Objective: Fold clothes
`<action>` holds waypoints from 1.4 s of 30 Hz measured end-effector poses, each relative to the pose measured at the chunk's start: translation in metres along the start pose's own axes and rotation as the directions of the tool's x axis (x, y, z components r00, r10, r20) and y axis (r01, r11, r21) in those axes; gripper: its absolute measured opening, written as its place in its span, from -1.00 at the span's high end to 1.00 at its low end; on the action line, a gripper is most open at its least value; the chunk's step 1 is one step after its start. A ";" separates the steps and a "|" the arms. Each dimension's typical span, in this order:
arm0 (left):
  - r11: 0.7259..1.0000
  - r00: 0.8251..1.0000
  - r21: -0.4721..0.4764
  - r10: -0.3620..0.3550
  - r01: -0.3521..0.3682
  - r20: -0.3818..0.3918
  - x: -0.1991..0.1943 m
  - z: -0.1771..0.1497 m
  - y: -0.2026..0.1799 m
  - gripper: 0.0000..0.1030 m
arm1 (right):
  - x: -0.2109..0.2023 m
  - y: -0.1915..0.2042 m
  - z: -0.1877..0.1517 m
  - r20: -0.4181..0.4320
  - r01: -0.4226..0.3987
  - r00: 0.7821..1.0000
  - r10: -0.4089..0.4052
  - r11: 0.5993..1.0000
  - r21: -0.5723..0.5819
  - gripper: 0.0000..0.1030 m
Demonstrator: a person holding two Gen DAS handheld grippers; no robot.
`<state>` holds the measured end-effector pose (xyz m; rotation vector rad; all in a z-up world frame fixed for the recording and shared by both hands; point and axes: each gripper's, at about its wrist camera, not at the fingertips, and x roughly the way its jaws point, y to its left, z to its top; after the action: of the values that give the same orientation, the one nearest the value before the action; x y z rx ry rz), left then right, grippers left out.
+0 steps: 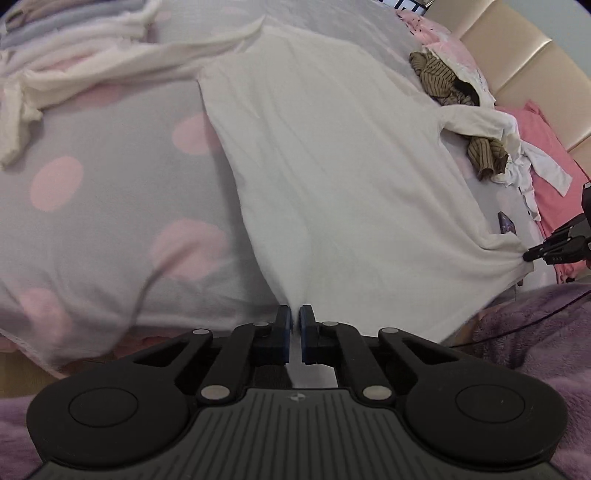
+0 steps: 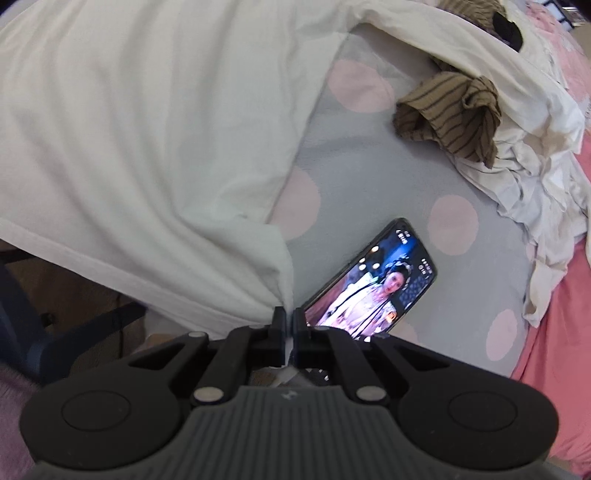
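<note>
1. Two grippers are seen. The left gripper point(image 1: 295, 317) is clenched on the near hem of one cream shirt point(image 1: 332, 177); fabric is pinched between its blue pads.
2. The right gripper point(image 2: 289, 319) is clenched on another hem corner of the same shirt point(image 2: 147, 147), the cloth gathered to a point at its tips. In the left wrist view this gripper point(image 1: 526, 256) is seen at the right edge, with the hem pulled taut between the two grips.
3. The shirt is spread over a grey bedspread point(image 1: 110, 177) with pink dots, its near edge lifted off the bed and one sleeve point(image 1: 476, 122) stretched to the right.
4. One phone point(image 2: 373, 277) is noted flat on the bedspread just beside the right gripper, screen lit with a video.
5. A purple fleece sleeve point(image 1: 535, 332) is seen at the lower right of the left wrist view.
6. Farther right, one brown striped garment point(image 2: 450, 114) is bunched among crumpled white clothes point(image 2: 532, 173); their count cannot be told.
7. One pink blanket point(image 2: 554, 332) is seen along the right side of the bed.
8. Farther left, one long white garment point(image 1: 92, 74) is sprawled on the bedspread, with folded pale clothes point(image 1: 55, 29) stacked beyond it.
9. One padded beige headboard point(image 1: 517, 55) is noted at the far right.
</note>
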<state>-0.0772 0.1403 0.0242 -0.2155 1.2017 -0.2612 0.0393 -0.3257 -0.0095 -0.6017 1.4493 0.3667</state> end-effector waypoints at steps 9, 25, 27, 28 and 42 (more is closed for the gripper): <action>0.984 0.979 0.059 0.171 -0.166 -0.111 -0.013 0.008 0.025 1.00 | -0.012 0.057 -0.023 -0.091 -0.117 0.990 0.106 0.984 -0.135 0.93; 0.967 0.934 0.218 0.192 -0.129 -0.302 0.094 -0.001 0.021 0.35 | 0.042 0.055 -0.018 -0.148 -0.125 0.983 0.107 0.986 -0.114 0.92; 0.955 0.938 0.260 0.213 -0.141 -0.273 0.105 -0.003 0.018 0.35 | 0.041 0.058 -0.018 -0.151 -0.127 0.983 0.107 0.984 -0.125 0.92; 0.946 0.937 0.288 0.227 -0.148 -0.265 0.109 -0.005 0.017 0.35 | 0.040 0.059 -0.018 -0.150 -0.127 0.983 0.107 0.984 -0.128 0.92; 0.977 0.959 0.207 0.097 -0.041 -0.268 0.080 -0.001 0.016 0.95 | 0.016 0.045 -0.024 -0.100 -0.173 0.981 0.166 0.983 -0.058 0.93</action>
<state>-0.0494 0.1299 -0.0522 0.0413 1.4473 -0.3575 -0.0045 -0.3054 -0.0326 -0.5563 1.5898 0.5279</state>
